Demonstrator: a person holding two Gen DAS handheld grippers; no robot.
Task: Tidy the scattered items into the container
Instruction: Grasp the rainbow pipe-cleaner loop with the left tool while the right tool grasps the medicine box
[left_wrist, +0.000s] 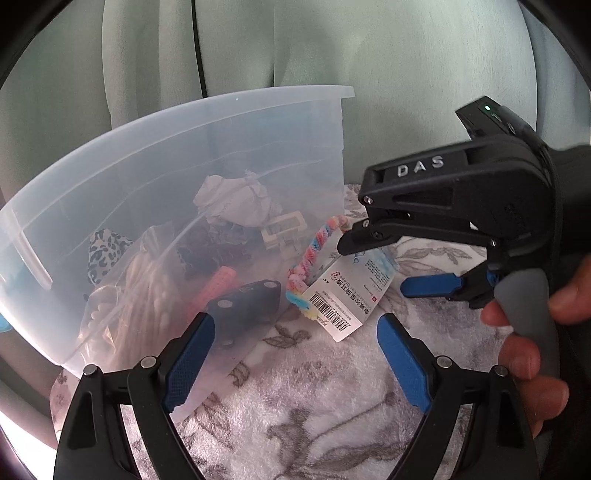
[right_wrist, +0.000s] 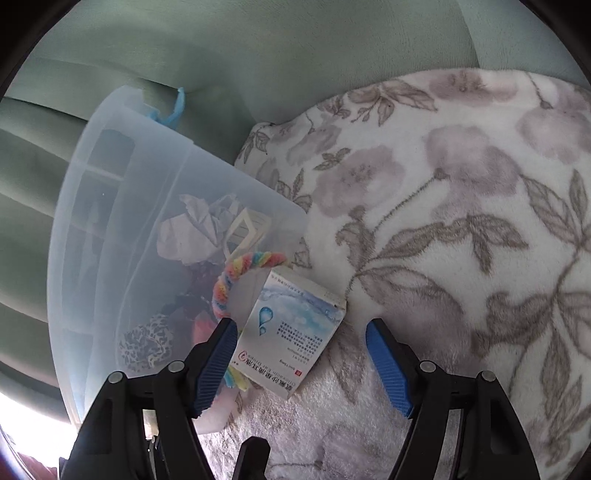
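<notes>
Blanket (right_wrist: 461, 206), floral and plush, carries everything. Bin (left_wrist: 155, 177), translucent plastic, stands at its left edge holding crumpled paper (left_wrist: 232, 203) and other clutter. Box (right_wrist: 291, 332), white with a blue droplet print and barcode, lies flat just beside the bin wall, touching a rainbow loop (right_wrist: 236, 273). Right gripper (right_wrist: 301, 358), angled downward, straddles the box with blue pads clear of it, jaws apart. Left gripper (left_wrist: 295, 354) hangs agape over bare blanket, empty. Fingers (left_wrist: 524, 354) wrap the right handle.
</notes>
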